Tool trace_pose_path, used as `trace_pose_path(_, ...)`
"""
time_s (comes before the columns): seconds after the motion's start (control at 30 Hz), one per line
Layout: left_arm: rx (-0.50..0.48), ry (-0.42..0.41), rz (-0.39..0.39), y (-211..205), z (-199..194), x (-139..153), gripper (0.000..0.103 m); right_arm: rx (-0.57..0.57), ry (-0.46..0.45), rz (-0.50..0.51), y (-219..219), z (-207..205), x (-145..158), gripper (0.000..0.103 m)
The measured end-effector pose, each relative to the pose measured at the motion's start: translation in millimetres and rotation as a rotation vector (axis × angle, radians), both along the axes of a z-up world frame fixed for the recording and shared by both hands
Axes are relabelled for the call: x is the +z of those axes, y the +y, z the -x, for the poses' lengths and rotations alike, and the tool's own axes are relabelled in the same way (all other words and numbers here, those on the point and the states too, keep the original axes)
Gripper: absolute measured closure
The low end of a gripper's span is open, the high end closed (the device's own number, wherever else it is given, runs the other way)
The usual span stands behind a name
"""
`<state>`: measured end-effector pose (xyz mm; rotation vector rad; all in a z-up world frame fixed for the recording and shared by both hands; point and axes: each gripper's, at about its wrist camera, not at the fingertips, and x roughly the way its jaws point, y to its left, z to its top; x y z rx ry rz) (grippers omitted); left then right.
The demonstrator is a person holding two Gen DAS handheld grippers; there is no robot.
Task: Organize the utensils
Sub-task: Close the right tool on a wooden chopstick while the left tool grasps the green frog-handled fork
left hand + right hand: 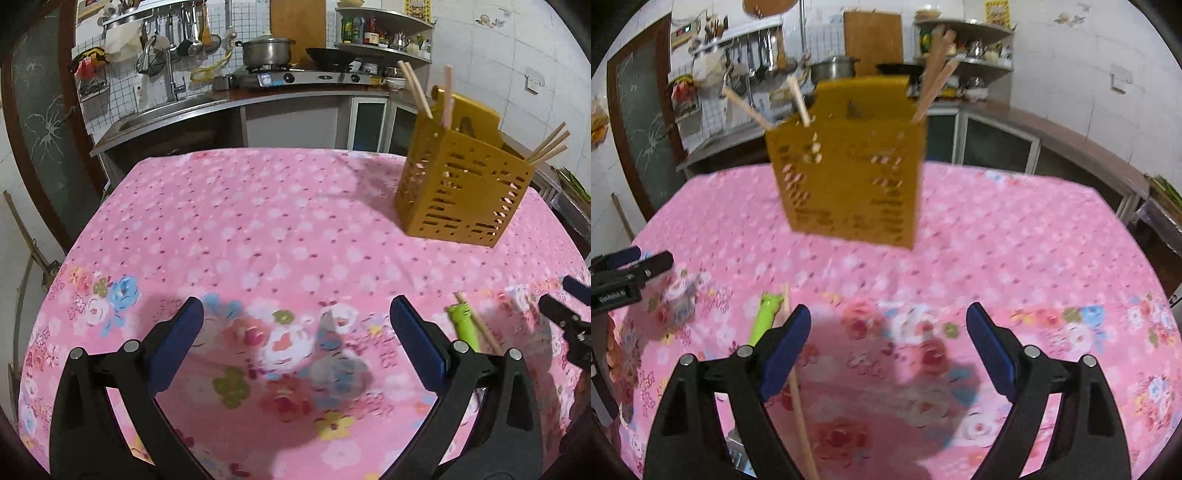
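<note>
Table, pink floral cloth, is carrying: holder beyond tongs; chopstick, green utensil lying between tongs.

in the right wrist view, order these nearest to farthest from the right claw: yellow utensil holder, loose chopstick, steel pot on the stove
1. loose chopstick: on the cloth, running beside the right claw's left finger.
2. yellow utensil holder: standing mid-table, straight ahead.
3. steel pot: on the counter behind the table, far back.

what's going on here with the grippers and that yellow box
A person holds two grippers over a table with a pink floral cloth. The left gripper and right gripper are both open and empty. A yellow utensil holder already has chopsticks; a green-handled utensil and a loose chopstick lie on the cloth.
</note>
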<state>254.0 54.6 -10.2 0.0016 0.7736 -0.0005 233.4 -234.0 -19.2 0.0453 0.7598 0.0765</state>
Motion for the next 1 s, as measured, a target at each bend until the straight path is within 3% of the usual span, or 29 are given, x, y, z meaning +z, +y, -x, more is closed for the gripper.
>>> trace_pose_path(0.07,0.002,0.011,0.011,7.7,0.7,-3.0,0.005,0.026,0.037,-0.02,7.7,-4.7,-7.8,0.022)
trace_pose_path(0.17,0.003,0.022,0.017,14.2,1.9,-6.2,0.005,0.063,0.085,-0.017,21.7,-10.8,-19.2,0.037)
trace_pose_path(0.4,-0.011,0.047,0.01,9.4,0.9,-13.4,0.006,0.123,0.14,0.001,52.5,-21.3,-28.9,0.057)
trace_pose_path(0.77,-0.017,0.068,0.044,1.8,-0.2,-16.1,0.01,0.147,0.162,0.04,71.4,-29.5,-36.1,0.069)
trace_pose_path(0.9,-0.018,0.077,0.051,-3.6,-1.3,-17.9,0.011,0.135,0.152,0.052,73.0,-34.5,-36.2,0.091)
trace_pose_path(1.0,-0.025,0.086,0.056,-10.4,-1.4,-20.1,0.011,0.115,0.161,0.031,64.6,-38.0,-35.9,0.097)
